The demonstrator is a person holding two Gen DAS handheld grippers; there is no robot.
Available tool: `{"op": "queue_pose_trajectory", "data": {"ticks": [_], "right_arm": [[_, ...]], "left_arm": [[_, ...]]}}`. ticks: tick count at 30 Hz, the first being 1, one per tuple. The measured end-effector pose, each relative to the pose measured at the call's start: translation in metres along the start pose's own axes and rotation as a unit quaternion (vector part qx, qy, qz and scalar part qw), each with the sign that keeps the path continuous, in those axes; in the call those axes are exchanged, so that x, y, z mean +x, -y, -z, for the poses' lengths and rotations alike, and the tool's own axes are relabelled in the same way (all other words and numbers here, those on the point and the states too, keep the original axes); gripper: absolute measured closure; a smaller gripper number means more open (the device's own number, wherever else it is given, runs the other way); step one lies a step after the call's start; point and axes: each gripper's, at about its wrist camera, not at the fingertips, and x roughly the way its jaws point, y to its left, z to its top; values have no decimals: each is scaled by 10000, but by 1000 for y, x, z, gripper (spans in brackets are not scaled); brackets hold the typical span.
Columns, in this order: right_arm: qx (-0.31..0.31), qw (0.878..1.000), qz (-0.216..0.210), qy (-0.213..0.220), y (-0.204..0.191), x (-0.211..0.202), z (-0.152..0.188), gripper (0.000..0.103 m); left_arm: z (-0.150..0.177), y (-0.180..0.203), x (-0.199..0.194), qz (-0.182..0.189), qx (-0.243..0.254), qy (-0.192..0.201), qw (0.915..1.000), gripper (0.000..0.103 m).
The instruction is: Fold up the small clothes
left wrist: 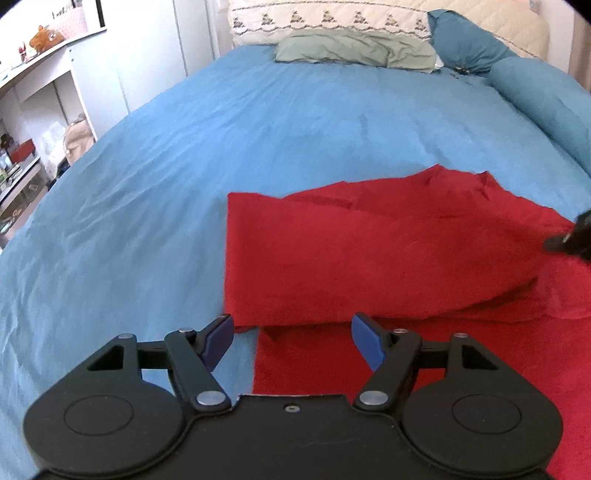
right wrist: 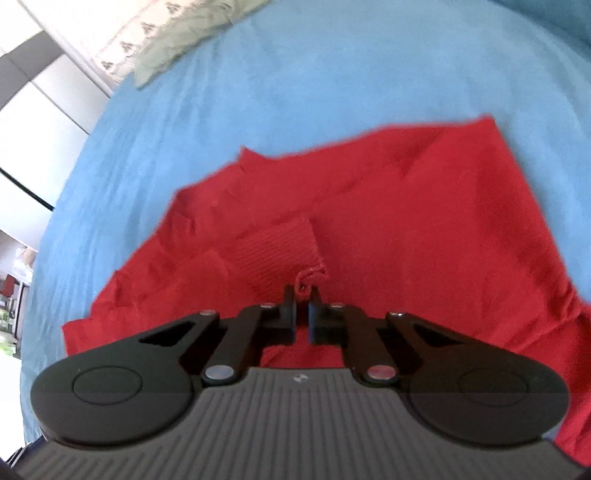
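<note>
Red garment [right wrist: 406, 229] spread on blue bedsheet [right wrist: 295, 74], partly folded (ribbed cuff [right wrist: 280, 254] on top)

Left gripper [left wrist: 291, 341]: black linkage arms, silver pivot screws, blue finger pads [left wrist: 365, 343]. Right gripper [right wrist: 302, 295]: black fingers, grey ribbed body.

Bed with blue cover [left wrist: 221, 129]; green pillow [left wrist: 354, 50], teal cushions [left wrist: 469, 40], cream quilted headboard [left wrist: 332, 16]. White shelving unit [left wrist: 48, 85] at left, cluttered. Daylight.
</note>
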Motion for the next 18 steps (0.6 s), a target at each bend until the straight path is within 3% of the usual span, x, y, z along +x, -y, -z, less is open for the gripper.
{"op": "queue_pose_trajectory", "data": {"ticks": [5,9,12,18], "right_arm": [[-433,9972,-215,572,-13,-55,-28,83],[-1090,9875,316,1094,1,-94,-38,83],[-1156,9871,638,907,29,-80,-32,83],[-1003,9921,651,386,68,-34,-6,80]], "left_arm": [[2,-5,13,-172,-26,-92,9998,28],[3,-8,28,-267,-87,-231,9993,28],[5,-11,38,-328,-161,-355,9987,28],[8,-18,47,-414,-268,-477,9976,28]]}}
